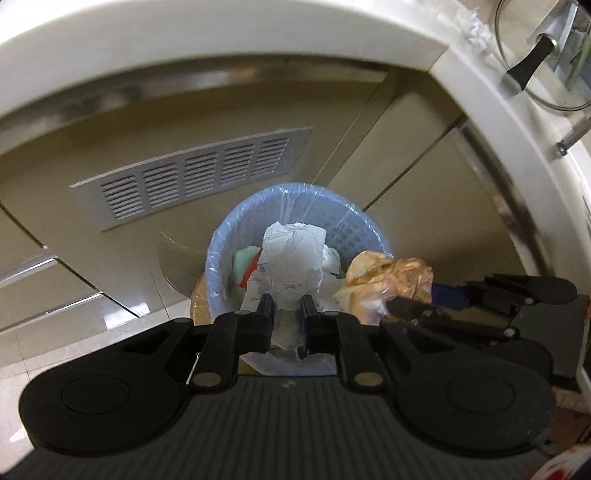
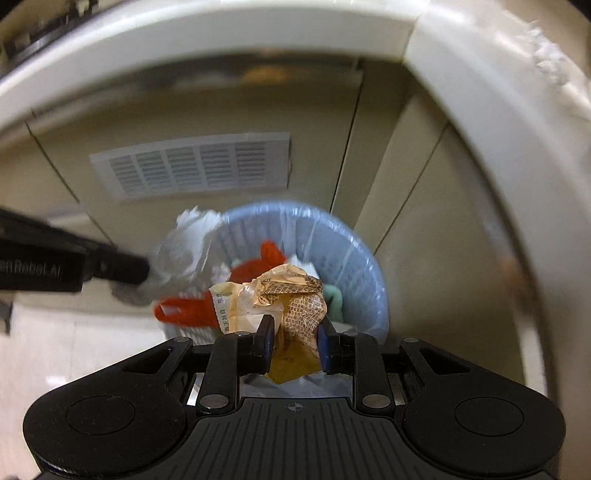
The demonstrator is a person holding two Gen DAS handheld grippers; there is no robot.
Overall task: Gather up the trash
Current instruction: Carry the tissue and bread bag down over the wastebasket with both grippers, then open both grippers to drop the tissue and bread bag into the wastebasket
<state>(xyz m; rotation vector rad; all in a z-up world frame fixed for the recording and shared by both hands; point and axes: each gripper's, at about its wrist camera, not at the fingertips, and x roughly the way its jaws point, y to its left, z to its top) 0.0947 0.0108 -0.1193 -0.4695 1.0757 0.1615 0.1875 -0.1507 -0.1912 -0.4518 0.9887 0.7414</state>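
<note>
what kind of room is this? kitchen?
Probably a kitchen corner, seen at floor level: a glass pot lid lies on the pale countertop, below it stand beige cabinet doors with a vent grille, and a lined blue waste basket sits in front.

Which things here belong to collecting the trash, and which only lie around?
Job:
- white crumpled paper towel, in left gripper
- yellow-brown crumpled plastic wrapper, in right gripper
- blue lined plastic basket

Lying about:
- glass pot lid
- grey vent grille
</note>
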